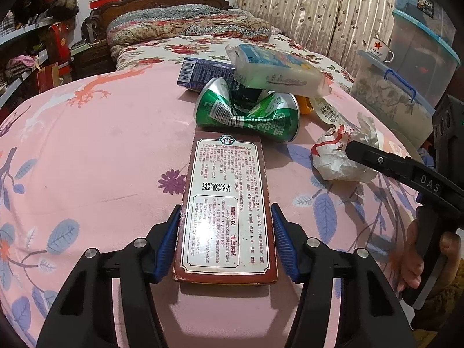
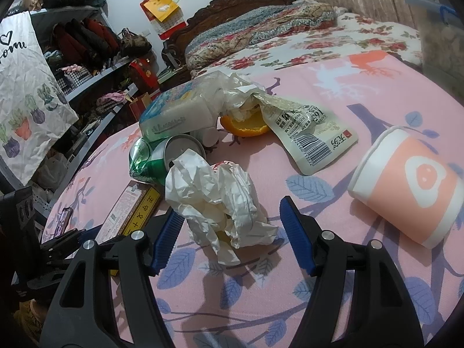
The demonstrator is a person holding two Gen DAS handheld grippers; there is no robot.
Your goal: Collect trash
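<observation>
A brown box (image 1: pixel 226 203) with a white printed label lies lengthwise on the pink bedspread (image 1: pixel 101 159). My left gripper (image 1: pixel 226 237) is shut on it, a blue pad pressing each long side. In the right wrist view a crumpled white paper wad (image 2: pixel 220 200) sits between the fingers of my right gripper (image 2: pixel 232 232), which stands open; the right pad is clear of the paper. Behind lie a crushed green can (image 1: pixel 246 110), a tissue pack (image 1: pixel 275 69), a blue carton (image 1: pixel 200 71), an orange peel (image 2: pixel 243 126) and a flat printed pouch (image 2: pixel 313 136).
A pink-and-white paper cup (image 2: pixel 406 185) lies on its side right of the right gripper. Stacked clear storage bins (image 1: pixel 406 87) stand at the bed's right edge, with a mug (image 1: pixel 377 49) on one. Cluttered shelves (image 2: pixel 87 58) line the left; a white cloth bag (image 2: pixel 26 87) hangs there.
</observation>
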